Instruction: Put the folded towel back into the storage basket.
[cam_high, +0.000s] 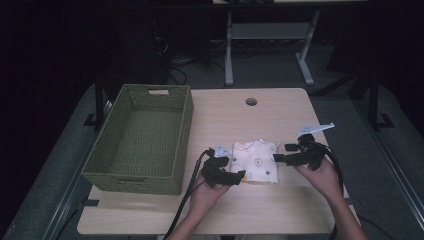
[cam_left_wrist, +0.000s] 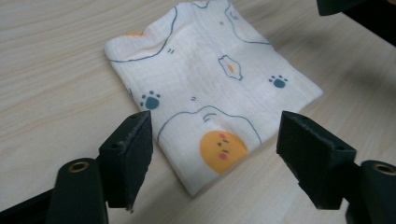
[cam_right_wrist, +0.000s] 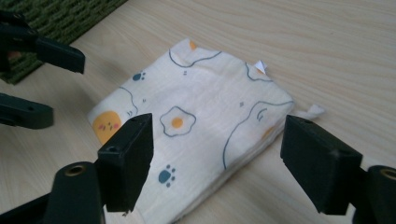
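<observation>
A folded cloth (cam_high: 256, 161) lies flat on the bench, just right of the green basket (cam_high: 142, 140). My left gripper (cam_high: 235, 176) faces its near-left corner, my right gripper (cam_high: 282, 152) its right edge; both sets of fingers gape, holding nothing.

Folded cloth (cam_right_wrist: 196, 126) between parted jaws

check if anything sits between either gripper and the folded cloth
Nothing visible does. The left gripper and right gripper flank the folded cloth with open jaws, and only bare table lies between their pads and the fabric.
</observation>
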